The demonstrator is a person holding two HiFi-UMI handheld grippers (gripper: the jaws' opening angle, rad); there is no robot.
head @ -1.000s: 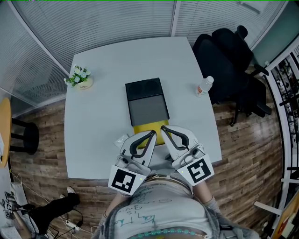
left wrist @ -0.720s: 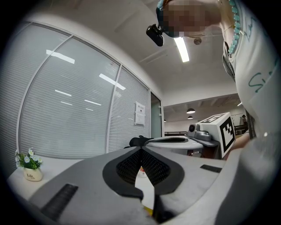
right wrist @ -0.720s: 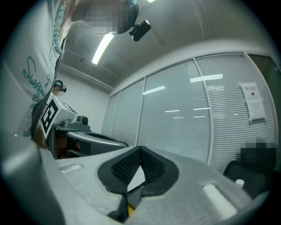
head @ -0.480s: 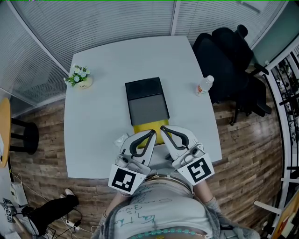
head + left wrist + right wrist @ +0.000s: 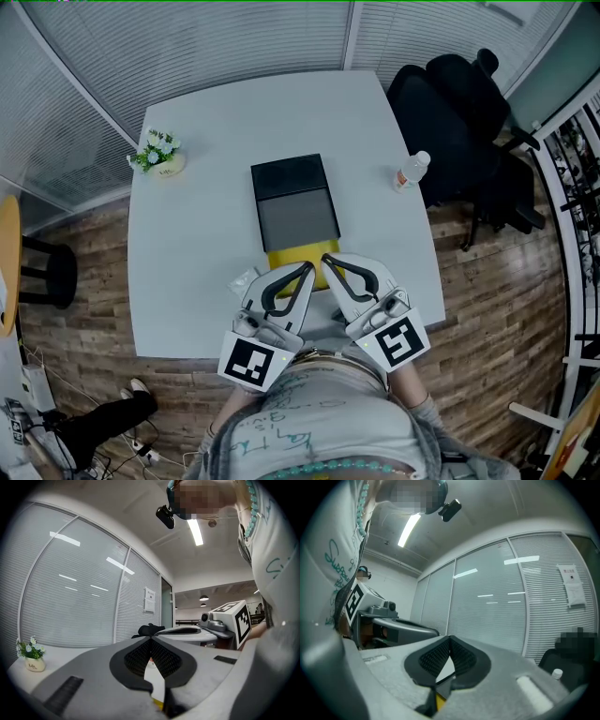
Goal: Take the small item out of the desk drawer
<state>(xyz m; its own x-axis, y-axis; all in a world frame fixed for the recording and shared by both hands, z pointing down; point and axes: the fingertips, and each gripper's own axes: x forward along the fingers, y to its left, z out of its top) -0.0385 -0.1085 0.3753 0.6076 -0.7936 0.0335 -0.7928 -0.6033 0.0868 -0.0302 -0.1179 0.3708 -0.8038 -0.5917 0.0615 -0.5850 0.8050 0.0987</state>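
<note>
White tabletop (image 5: pixel 187 234) in the head view: dark drawer unit (image 5: pixel 291 178) at its middle, its yellow end (image 5: pixel 292 257) just beyond my left gripper (image 5: pixel 307 268) and right gripper (image 5: pixel 325 258); I can't spot the small item. Left gripper view: jaws pressed together, empty. Right gripper view: tips meet, nothing held.
</note>
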